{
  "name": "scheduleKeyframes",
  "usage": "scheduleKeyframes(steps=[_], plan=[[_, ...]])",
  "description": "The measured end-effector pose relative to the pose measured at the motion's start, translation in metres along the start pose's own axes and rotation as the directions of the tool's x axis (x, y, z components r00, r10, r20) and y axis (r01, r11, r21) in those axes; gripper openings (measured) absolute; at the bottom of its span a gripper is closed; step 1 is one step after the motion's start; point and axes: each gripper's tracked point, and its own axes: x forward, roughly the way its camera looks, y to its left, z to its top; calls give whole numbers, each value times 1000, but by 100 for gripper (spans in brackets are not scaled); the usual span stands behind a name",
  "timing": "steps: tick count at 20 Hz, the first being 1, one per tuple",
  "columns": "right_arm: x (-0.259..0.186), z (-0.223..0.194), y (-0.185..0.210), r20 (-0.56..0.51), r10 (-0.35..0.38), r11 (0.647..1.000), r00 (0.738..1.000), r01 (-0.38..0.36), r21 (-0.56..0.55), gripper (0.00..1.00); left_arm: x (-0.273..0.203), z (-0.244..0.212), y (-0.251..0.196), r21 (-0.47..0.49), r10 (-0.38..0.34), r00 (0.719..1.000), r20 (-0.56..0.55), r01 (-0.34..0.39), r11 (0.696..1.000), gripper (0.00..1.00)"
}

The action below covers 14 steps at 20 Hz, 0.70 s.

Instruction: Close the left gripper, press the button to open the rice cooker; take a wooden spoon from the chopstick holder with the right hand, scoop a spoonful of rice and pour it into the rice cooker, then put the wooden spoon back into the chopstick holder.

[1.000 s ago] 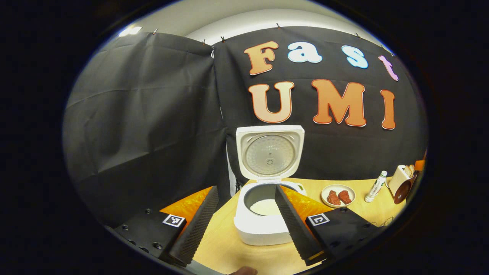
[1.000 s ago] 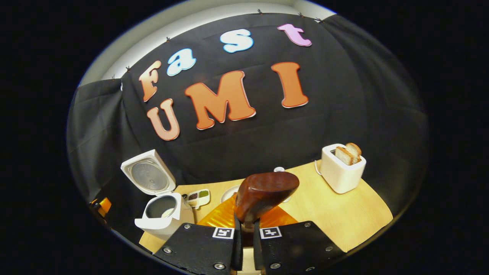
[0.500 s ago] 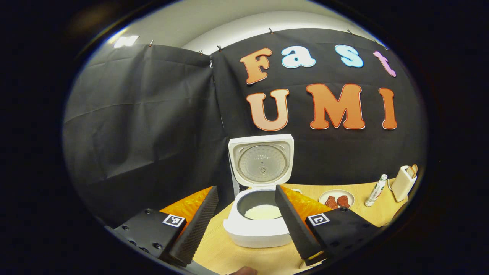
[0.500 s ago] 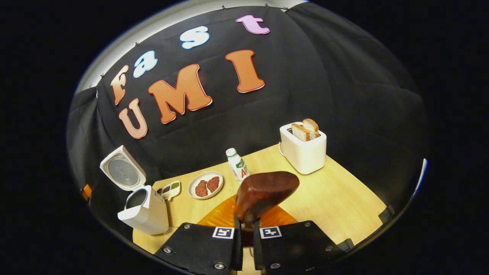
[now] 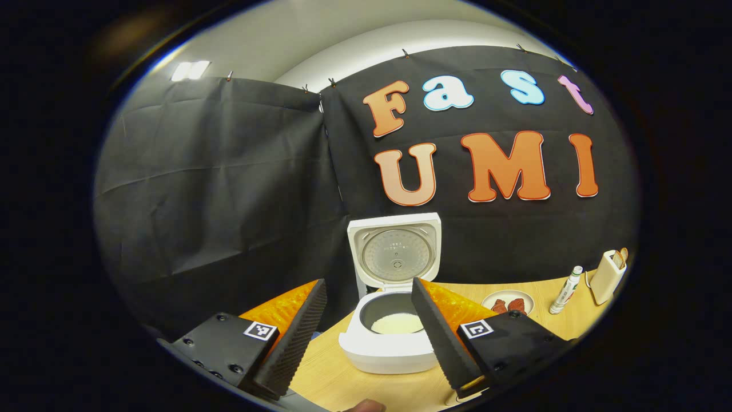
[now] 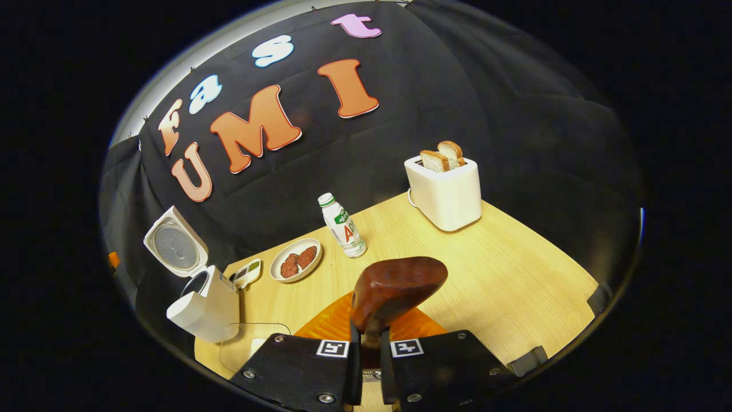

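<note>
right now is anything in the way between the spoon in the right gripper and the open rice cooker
Nothing visible blocks it. The right gripper is shut on the wooden spoon, and the rice cooker stands lid-up off to its left over bare table. The plate and bottle sit farther back.

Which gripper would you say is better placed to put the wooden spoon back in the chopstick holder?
Right. The right gripper is shut on the wooden spoon, while the left gripper is open, facing the rice cooker.
</note>
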Motion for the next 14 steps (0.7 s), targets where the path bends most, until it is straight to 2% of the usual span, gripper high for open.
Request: scheduleKeyframes(steps=[7,11,13,14], plan=[[8,-32,-10,-16,-27,998,1000,28,65,16,27,16,16,-16,0,1000,21,1,1000,100],[9,-40,-27,-75,-94,993,993,99,57,22,56,41,27,-68,-8,998,59,12,998,100],[5,-43,-31,-104,-121,992,987,124,32,28,78,53,25,-80,-37,996,79,43,996,100],[2,-37,-32,-96,-133,990,987,136,30,36,88,58,20,-80,-59,995,78,65,995,97]])
